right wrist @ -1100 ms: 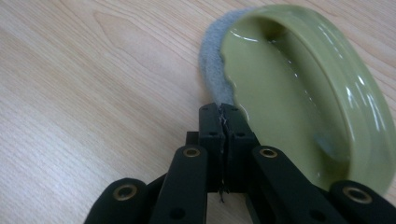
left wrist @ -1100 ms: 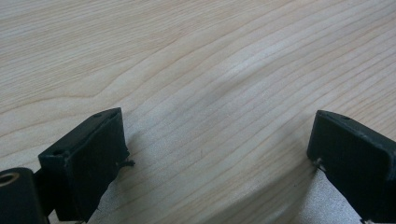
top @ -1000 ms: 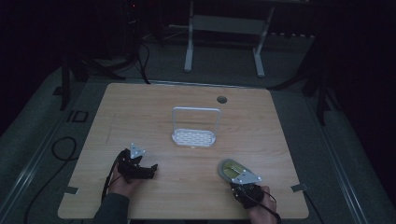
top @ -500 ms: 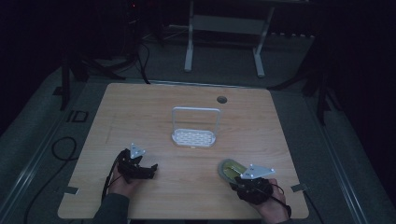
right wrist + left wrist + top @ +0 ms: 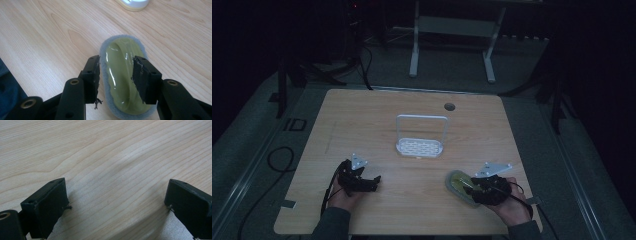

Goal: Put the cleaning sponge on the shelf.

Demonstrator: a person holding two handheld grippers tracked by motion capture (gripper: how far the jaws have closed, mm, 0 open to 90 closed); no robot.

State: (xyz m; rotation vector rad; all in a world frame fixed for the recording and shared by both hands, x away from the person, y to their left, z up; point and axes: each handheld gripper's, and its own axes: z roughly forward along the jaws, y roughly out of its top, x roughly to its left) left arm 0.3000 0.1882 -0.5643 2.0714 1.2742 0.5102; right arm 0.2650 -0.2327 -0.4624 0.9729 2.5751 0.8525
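Jaws of the right gripper (image 5: pixel 115 75) stand partly apart, one on each side of the raised green handle of an oval scrubbing pad (image 5: pixel 122 82) with a grey fuzzy rim. In the right gripper view both inner faces sit at the flanks of that glossy hump, over the pad; whether they press it or only stand beside it cannot be told. In the high view the same pad (image 5: pixel 458 184) lies flat on the wooden table (image 5: pixel 362 115) near its front right edge, with the right gripper (image 5: pixel 476 188) reaching over it from the right, held in the person's right hand (image 5: pixel 512 207).

The left gripper (image 5: pixel 116 202) is spread wide, its two black jaws far apart with only bare wood grain between them, gripping nothing. In the high view it (image 5: pixel 373 183) rests low at the front left of the table, well apart from the pad.

A white rack with a perforated base and a tall hoop (image 5: pixel 420 145) stands near the table's middle, away from both grippers
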